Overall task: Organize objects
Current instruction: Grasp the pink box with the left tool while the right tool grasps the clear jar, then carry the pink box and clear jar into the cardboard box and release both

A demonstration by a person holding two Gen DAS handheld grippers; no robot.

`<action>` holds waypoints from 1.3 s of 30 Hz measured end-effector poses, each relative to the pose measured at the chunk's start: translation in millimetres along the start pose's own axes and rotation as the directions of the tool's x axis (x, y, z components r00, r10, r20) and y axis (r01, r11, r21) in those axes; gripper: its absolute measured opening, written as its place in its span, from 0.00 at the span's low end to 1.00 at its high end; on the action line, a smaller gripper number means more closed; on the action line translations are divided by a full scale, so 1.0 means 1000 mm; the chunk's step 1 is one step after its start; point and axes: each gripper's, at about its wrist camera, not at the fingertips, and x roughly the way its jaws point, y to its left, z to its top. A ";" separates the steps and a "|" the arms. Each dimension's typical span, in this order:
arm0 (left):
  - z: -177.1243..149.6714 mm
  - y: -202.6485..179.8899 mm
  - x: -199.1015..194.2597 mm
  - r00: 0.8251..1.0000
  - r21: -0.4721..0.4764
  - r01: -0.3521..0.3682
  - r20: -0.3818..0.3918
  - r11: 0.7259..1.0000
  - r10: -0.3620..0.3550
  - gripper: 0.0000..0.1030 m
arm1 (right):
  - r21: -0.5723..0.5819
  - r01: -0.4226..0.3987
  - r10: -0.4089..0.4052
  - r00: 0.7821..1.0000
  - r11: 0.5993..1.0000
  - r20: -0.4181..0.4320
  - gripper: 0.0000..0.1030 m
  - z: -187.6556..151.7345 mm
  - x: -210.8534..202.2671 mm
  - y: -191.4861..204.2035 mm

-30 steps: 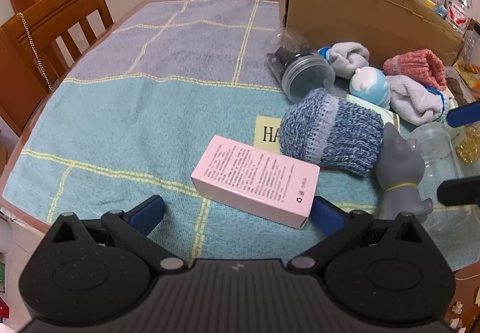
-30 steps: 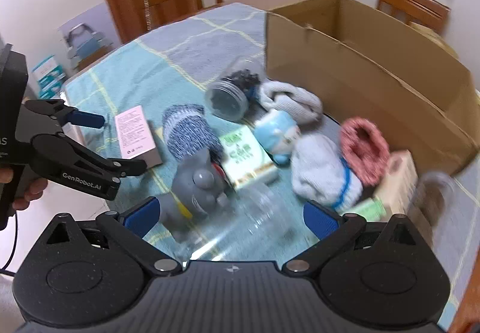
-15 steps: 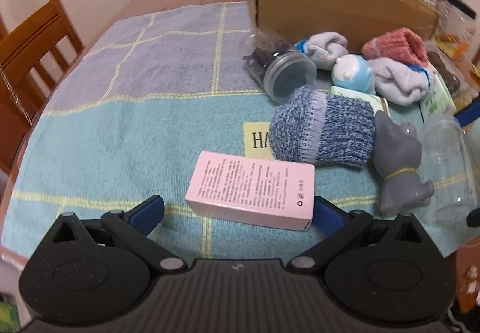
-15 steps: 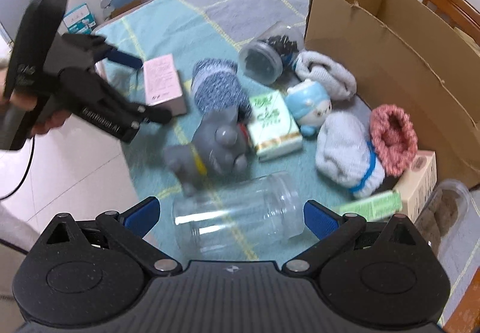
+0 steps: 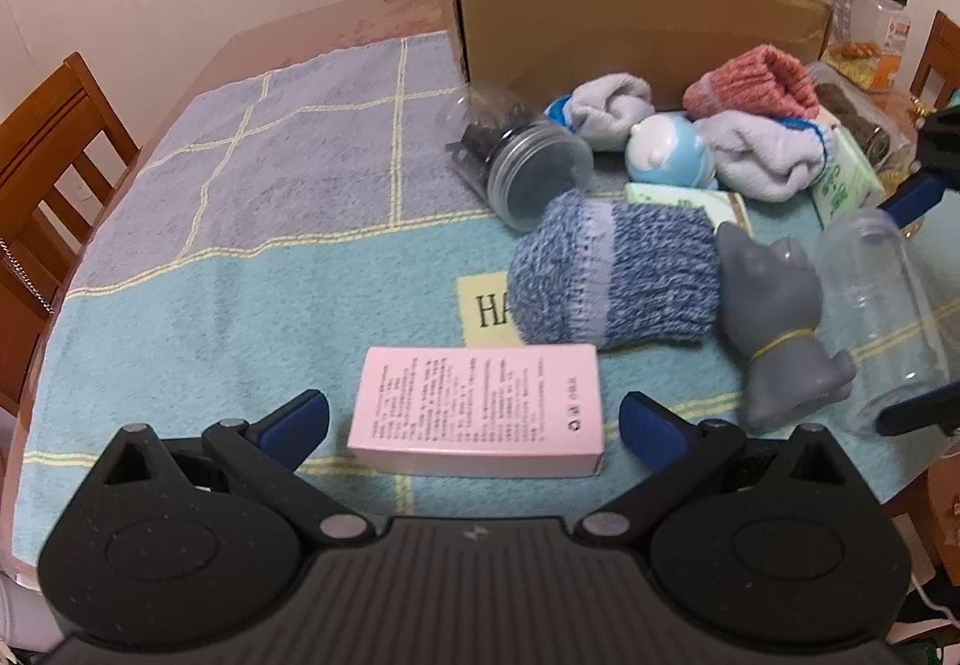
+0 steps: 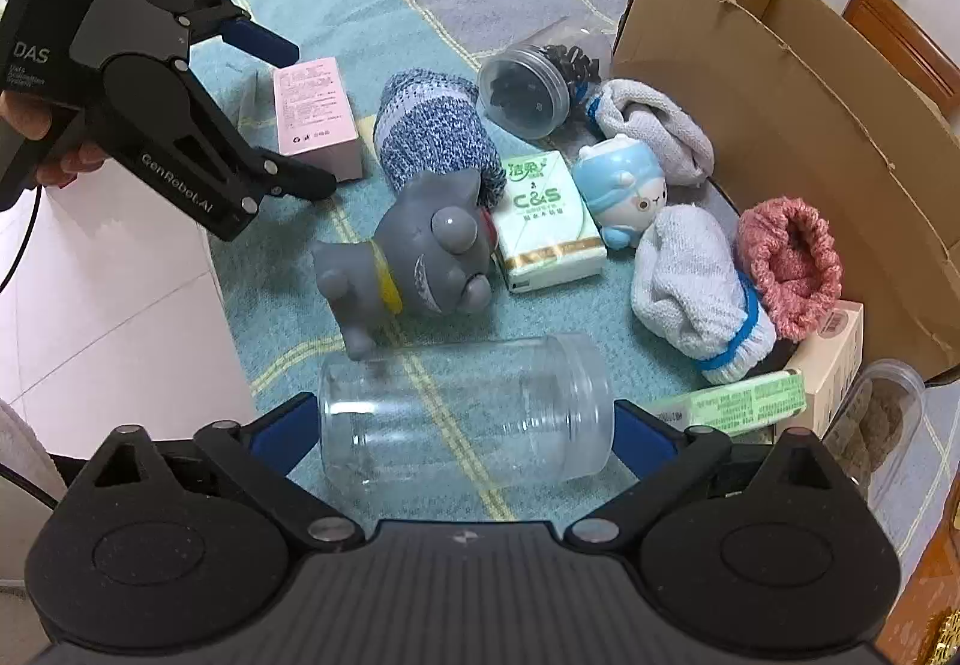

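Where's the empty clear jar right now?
The clear jar lies on its side between the right tool's open fingers, just in front of the grey toy.

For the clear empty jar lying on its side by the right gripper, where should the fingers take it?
Across the clear jar's smooth cylindrical body, coming from above and the table's near edge. It lies sideways between the open right gripper's fingers, which flank its base and mouth; turning to span the narrower width probably seats better.

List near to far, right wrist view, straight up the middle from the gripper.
right gripper → clear empty jar → grey dog toy → blue knit sock → jar with dark contents
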 end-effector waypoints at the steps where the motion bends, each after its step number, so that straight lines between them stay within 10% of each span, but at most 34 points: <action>1: 0.001 -0.001 0.000 1.000 -0.003 -0.001 0.003 1.000 0.001 0.99 | 0.003 0.002 -0.002 1.000 1.000 0.003 0.97 0.000 0.000 -0.001; 10: 0.001 0.000 0.005 1.000 -0.019 0.026 0.004 0.999 -0.025 0.81 | 0.047 0.004 -0.004 1.000 0.999 0.000 0.91 0.001 0.000 -0.002; 23: 0.019 0.017 -0.009 0.996 -0.053 0.074 -0.036 0.996 -0.076 0.80 | 0.211 -0.001 0.002 1.000 0.977 -0.003 0.91 0.004 -0.012 -0.013; 39: 0.116 0.019 -0.029 0.985 0.062 0.170 0.030 0.983 -0.172 0.80 | 0.584 0.128 -0.165 0.986 0.802 0.011 0.91 0.025 -0.063 -0.065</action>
